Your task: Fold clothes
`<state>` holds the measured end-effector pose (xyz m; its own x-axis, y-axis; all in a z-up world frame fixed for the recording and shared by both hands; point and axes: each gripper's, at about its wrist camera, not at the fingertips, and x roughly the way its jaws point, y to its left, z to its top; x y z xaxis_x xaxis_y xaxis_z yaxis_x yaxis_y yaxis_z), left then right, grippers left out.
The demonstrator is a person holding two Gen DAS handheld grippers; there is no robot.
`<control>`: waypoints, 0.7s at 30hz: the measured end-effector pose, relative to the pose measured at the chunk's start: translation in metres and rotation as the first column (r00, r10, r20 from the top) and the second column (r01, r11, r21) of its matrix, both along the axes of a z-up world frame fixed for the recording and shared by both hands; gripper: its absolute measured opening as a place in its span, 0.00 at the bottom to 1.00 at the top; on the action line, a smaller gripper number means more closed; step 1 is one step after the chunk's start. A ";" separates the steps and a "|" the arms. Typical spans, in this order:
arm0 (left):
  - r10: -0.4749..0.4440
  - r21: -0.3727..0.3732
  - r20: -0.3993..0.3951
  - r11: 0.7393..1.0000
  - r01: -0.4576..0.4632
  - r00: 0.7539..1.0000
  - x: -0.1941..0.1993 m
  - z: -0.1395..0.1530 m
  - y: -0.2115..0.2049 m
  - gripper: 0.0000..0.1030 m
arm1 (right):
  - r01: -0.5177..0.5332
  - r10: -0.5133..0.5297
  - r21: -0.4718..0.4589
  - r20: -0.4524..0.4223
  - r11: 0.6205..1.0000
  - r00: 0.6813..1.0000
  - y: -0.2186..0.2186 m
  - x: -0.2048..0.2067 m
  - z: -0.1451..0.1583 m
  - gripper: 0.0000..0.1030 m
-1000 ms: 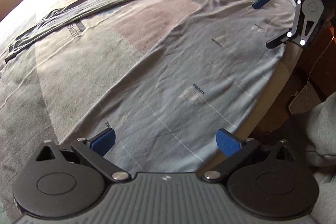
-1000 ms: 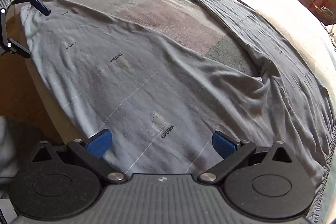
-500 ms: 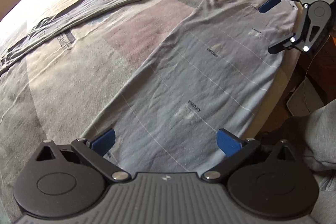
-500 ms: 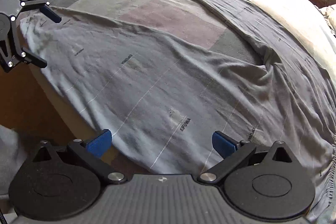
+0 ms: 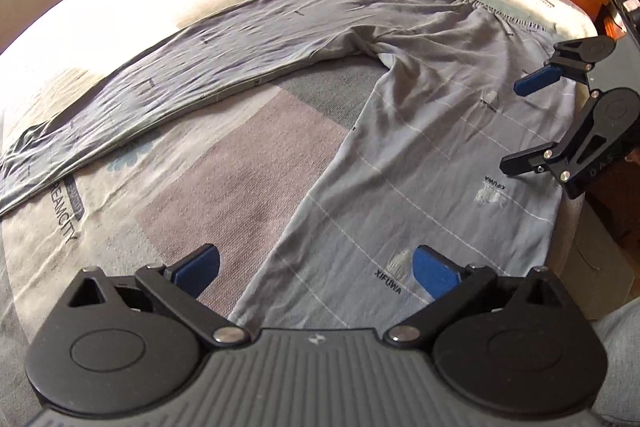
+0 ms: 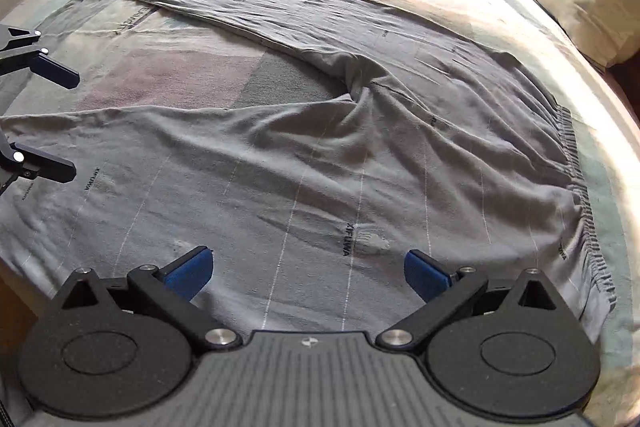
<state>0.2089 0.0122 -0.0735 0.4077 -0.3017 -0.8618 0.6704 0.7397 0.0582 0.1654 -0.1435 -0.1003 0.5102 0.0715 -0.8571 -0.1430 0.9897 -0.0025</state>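
A pair of thin grey knit trousers with fine white lines lies flat on the bed, legs splayed in a V, elastic waistband at 3 o'clock in the right view. The cloth looks light, limp and stretchy, likely to sag and crease when lifted. Left hand-held gripper and right hand-held gripper both hover spread, holding nothing. Best holds: waistband corner and near-leg hem, at 9 o'clock.

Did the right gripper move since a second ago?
Yes. In the left wrist view the right gripper now hangs lower beside the pants, nearer their hem, though this camera has pulled back too.
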 end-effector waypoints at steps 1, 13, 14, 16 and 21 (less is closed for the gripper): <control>-0.012 -0.006 0.001 1.000 0.012 1.000 0.005 0.003 -0.007 0.99 | 0.034 -0.034 0.013 -0.014 0.999 0.999 -0.005 -0.001 -0.003 1.00; -0.233 -0.204 -0.061 0.955 0.216 0.971 0.061 0.007 -0.140 0.99 | 0.106 -0.105 -0.017 0.025 0.994 0.994 -0.050 -0.026 0.000 1.00; -0.267 -0.229 -0.078 0.943 0.243 0.961 0.063 0.004 -0.152 0.99 | 0.127 -0.127 -0.018 0.025 0.992 0.992 -0.057 -0.027 -0.001 1.00; -0.315 -0.239 -0.144 0.931 0.277 0.938 0.063 -0.006 -0.170 0.99 | 0.154 -0.154 -0.023 0.029 0.988 0.988 -0.066 -0.030 -0.003 1.00; -0.297 -0.178 -0.200 0.948 0.264 0.934 0.057 -0.033 -0.166 0.99 | 0.210 -0.210 -0.021 0.005 0.978 0.978 -0.086 -0.040 -0.008 1.00</control>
<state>0.2664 -0.1542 -0.1063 0.0918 -0.5050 -0.8582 0.8349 0.5087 -0.2100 0.1257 -0.2293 -0.1080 0.5139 -0.0557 -0.8561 0.0677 0.9974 -0.0243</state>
